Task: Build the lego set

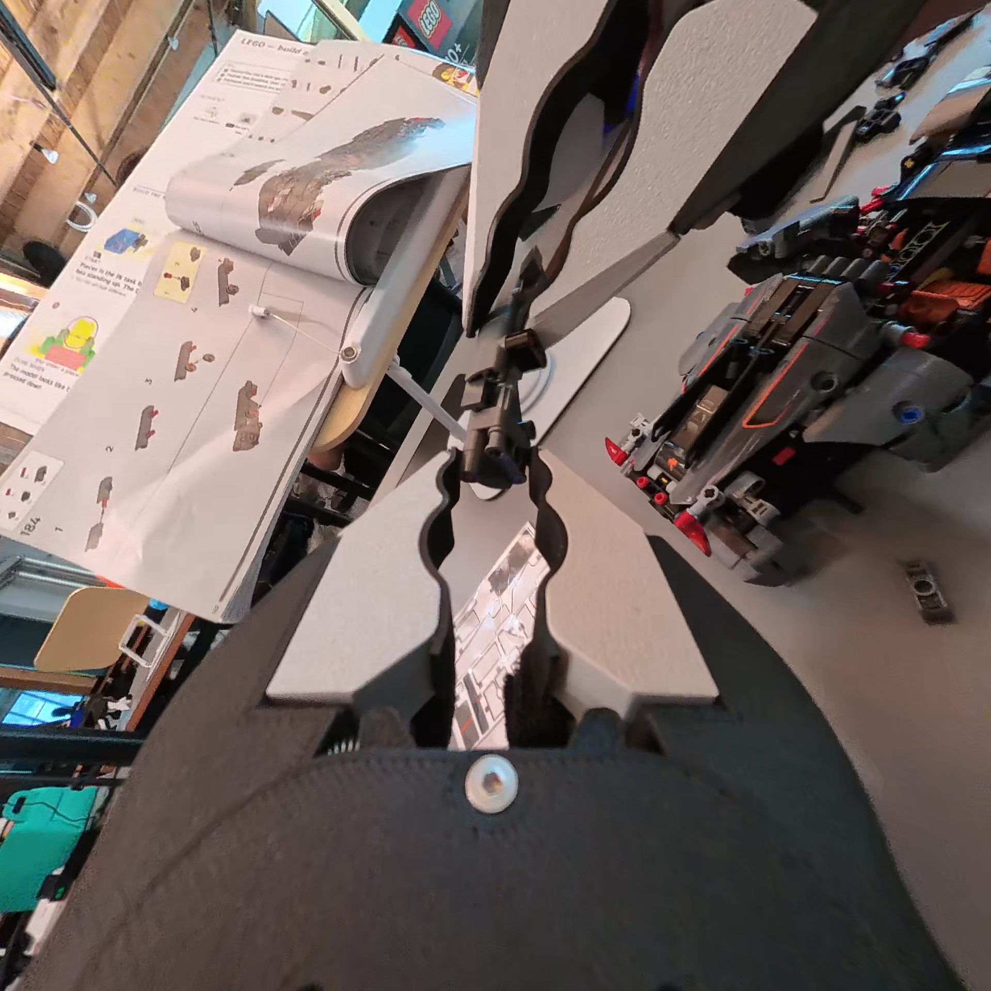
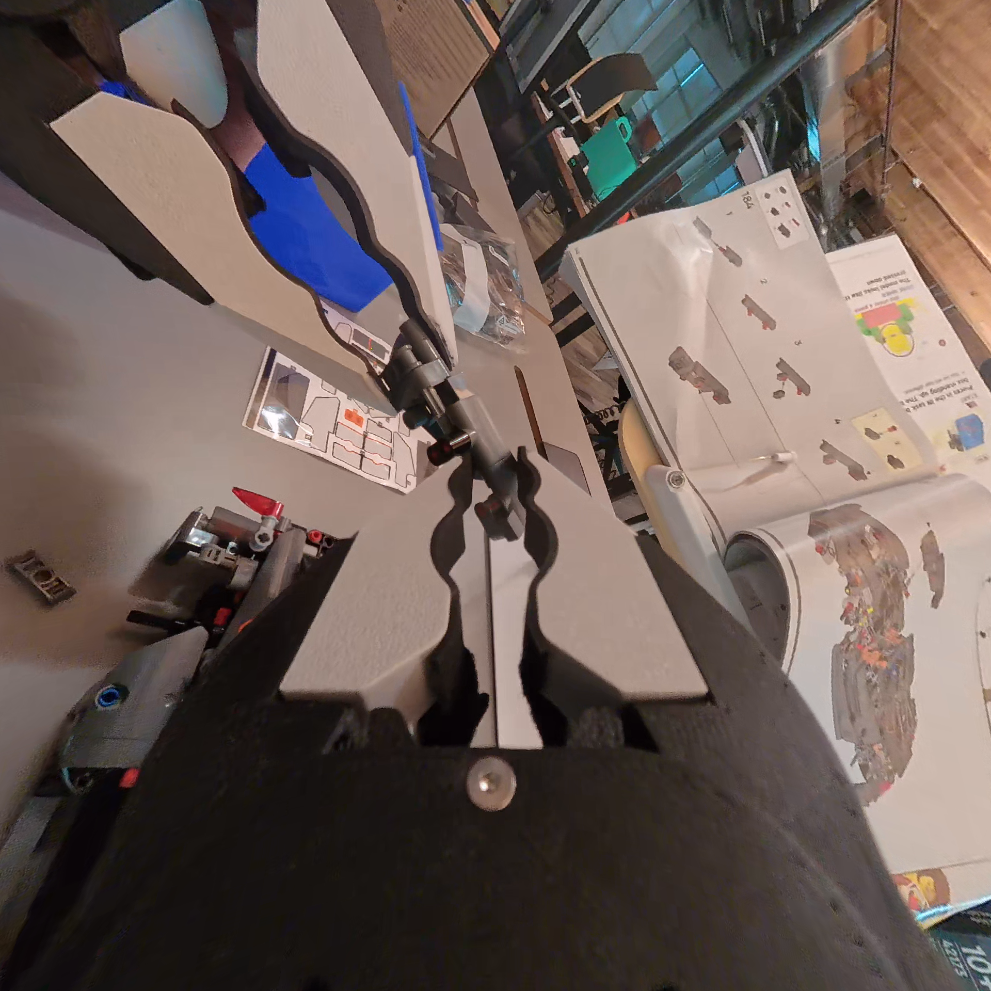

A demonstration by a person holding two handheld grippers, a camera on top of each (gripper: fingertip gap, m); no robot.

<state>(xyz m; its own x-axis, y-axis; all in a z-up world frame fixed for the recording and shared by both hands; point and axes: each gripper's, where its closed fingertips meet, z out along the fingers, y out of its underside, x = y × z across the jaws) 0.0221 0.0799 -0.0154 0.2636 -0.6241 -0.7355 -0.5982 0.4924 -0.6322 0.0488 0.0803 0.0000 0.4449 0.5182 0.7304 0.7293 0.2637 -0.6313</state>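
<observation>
Instruction booklet (image 1: 214, 343) propped on a stand far left. Mid-frame, my left gripper (image 1: 490, 472) and right gripper (image 1: 501, 322) both pinch one small dark lego sub-assembly (image 1: 496, 413) from opposite ends, up off the table (image 1: 804, 697). Big lego car (image 1: 804, 407) sits on the right w/ a loose grey plate (image 1: 927, 592) beside it.

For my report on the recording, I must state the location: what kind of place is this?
Probably a workshop or lab. A grey table carries a half-built model car, an instruction booklet sits on a stand, and metal shelving stands behind.
</observation>
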